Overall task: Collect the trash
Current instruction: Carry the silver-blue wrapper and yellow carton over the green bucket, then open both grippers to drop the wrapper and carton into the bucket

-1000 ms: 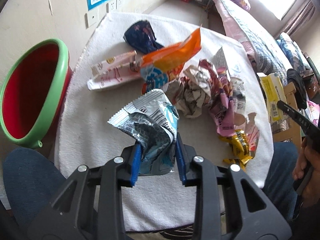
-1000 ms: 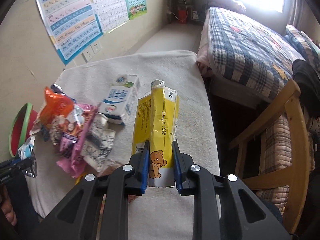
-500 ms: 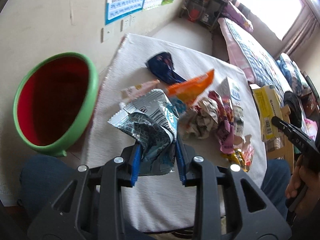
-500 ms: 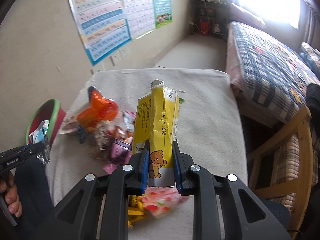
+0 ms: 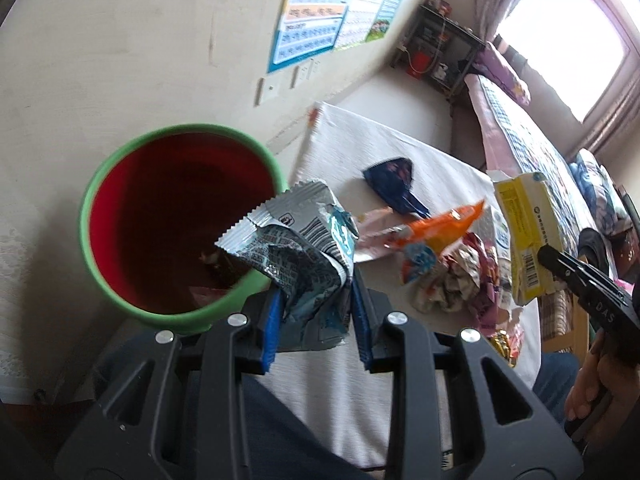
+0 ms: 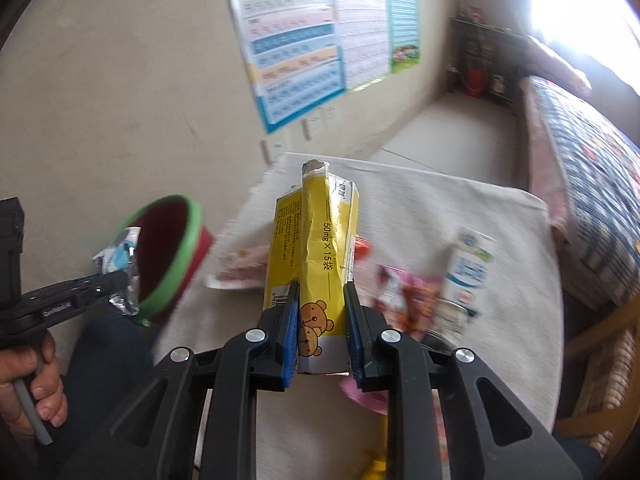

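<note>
My left gripper [image 5: 314, 312] is shut on a crumpled silver-and-blue wrapper [image 5: 296, 248], held at the near rim of a red bin with a green rim [image 5: 180, 216]; its top corner hangs over the opening. The bin holds some trash at its bottom. My right gripper [image 6: 322, 328] is shut on a yellow carton with bear pictures [image 6: 316, 248], held above the white-clothed table [image 6: 440, 208]. The bin [image 6: 168, 256] and the left gripper [image 6: 116, 280] with its wrapper show at the left of the right wrist view. The right gripper and yellow carton [image 5: 524, 236] appear at the right of the left wrist view.
On the table lie an orange packet [image 5: 436, 228], a dark blue wrapper [image 5: 394, 184], a pink packet [image 5: 376, 236] and a heap of crumpled wrappers [image 5: 460, 276]. A white milk carton [image 6: 466, 272] lies near the table's right side. A bed [image 6: 592, 152] and a wooden chair [image 6: 600, 360] stand to the right.
My left gripper has carried the wrapper leftward from above the table to the bin's rim. My right gripper has swung left with the yellow carton towards the bin.
</note>
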A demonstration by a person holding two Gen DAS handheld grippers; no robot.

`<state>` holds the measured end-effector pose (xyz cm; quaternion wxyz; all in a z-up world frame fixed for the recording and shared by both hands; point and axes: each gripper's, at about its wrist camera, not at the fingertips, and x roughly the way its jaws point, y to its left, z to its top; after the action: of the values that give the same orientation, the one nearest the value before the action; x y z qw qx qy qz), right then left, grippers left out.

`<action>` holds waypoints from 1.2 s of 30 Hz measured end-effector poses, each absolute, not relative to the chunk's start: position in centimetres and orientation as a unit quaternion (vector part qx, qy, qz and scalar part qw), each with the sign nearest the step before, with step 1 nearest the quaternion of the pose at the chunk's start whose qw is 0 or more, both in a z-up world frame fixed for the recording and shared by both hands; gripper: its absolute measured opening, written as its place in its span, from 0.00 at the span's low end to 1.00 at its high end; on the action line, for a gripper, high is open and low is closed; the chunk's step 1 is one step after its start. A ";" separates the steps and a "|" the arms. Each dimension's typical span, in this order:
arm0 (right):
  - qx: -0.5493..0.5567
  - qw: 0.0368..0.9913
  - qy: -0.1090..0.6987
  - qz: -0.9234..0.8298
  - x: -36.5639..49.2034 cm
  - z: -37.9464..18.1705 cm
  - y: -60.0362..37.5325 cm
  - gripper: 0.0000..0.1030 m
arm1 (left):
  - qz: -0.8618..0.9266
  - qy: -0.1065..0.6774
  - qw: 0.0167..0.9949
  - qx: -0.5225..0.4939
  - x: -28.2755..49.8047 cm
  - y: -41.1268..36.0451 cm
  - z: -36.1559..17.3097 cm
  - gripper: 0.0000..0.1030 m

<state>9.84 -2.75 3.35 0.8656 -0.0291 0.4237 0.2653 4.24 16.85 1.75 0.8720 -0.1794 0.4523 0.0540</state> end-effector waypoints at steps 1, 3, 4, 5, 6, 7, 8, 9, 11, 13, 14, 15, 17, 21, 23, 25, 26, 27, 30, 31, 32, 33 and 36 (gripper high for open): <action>-0.032 0.864 0.422 0.272 9.8 3.5 -1.9 0.20 | 0.057 0.451 0.872 -0.181 4.1 17.4 1.8 0.29; -0.038 0.860 0.418 0.290 9.6 3.8 0.1 0.20 | 0.066 0.448 0.872 -0.187 3.7 18.7 1.8 0.29; -0.041 0.859 0.416 0.296 9.6 3.9 0.9 0.20 | 0.070 0.446 0.872 -0.189 3.5 19.3 1.8 0.29; -0.043 0.857 0.415 0.303 9.5 4.1 1.8 0.20 | 0.076 0.445 0.872 -0.192 3.3 20.1 1.9 0.29; -0.046 0.854 0.414 0.311 9.4 4.2 2.6 0.20 | 0.078 0.444 0.871 -0.195 3.1 20.7 1.8 0.29; -0.049 0.852 0.411 0.320 9.3 4.3 3.6 0.20 | 0.081 0.443 0.870 -0.199 3.0 21.3 1.8 0.29; -0.052 0.850 0.410 0.327 9.3 4.4 4.6 0.20 | 0.082 0.442 0.869 -0.204 2.7 22.0 1.8 0.29; -0.054 0.848 0.409 0.332 9.3 4.4 5.4 0.20 | 0.084 0.441 0.869 -0.208 2.5 22.6 1.8 0.29; -0.060 0.843 0.408 0.345 9.3 4.5 7.1 0.20 | 0.087 0.441 0.868 -0.210 2.2 23.5 1.8 0.29; -0.064 0.839 0.406 0.356 9.3 4.6 8.8 0.20 | 0.090 0.439 0.869 -0.210 1.9 24.3 1.9 0.29; -0.065 0.837 0.406 0.360 9.3 4.6 9.4 0.20 | 0.092 0.437 0.870 -0.210 1.7 24.8 2.0 0.29; -0.066 0.836 0.405 0.365 9.3 4.6 10.1 0.20 | 0.093 0.436 0.870 -0.211 1.6 25.2 2.0 0.29; -0.069 0.832 0.404 0.373 9.4 4.7 11.5 0.20 | 0.097 0.434 0.870 -0.215 1.4 26.0 2.0 0.29; -0.073 0.825 0.403 0.389 9.5 4.9 14.1 0.20 | 0.103 0.428 0.869 -0.225 1.1 27.6 1.8 0.29; -0.077 0.822 0.401 0.397 9.6 5.1 15.5 0.20 | 0.106 0.425 0.869 -0.229 1.1 28.1 1.8 0.29; -0.079 0.819 0.401 0.403 9.7 5.2 16.5 0.20 | 0.107 0.423 0.870 -0.232 1.0 28.4 1.9 0.29; -0.080 0.818 0.401 0.406 9.7 5.1 17.0 0.20 | 0.108 0.421 0.870 -0.234 1.0 28.6 1.9 0.29; -0.082 0.816 0.401 0.408 9.8 5.1 17.5 0.20 | 0.108 0.420 0.870 -0.234 1.0 28.6 1.9 0.29; -0.087 0.812 0.401 0.414 9.9 4.9 18.9 0.20 | 0.109 0.419 0.869 -0.239 1.0 29.1 1.8 0.29; -0.089 0.811 0.403 0.415 10.0 4.7 19.4 0.20 | 0.110 0.419 0.869 -0.239 1.1 29.3 1.8 0.29; -0.090 0.810 0.404 0.416 10.1 4.5 19.8 0.20 | 0.110 0.419 0.869 -0.239 1.1 29.5 1.7 0.29; -0.092 0.809 0.405 0.416 10.1 4.3 20.1 0.20 | 0.111 0.420 0.869 -0.238 1.1 29.6 1.7 0.29; -0.100 0.804 0.412 0.417 10.4 3.5 21.0 0.20 | 0.113 0.423 0.867 -0.237 1.5 30.2 1.6 0.29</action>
<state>10.36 21.01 3.53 0.8042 -0.0996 0.4118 0.4168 1.50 30.17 1.56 0.8675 -0.2371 0.4225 0.1129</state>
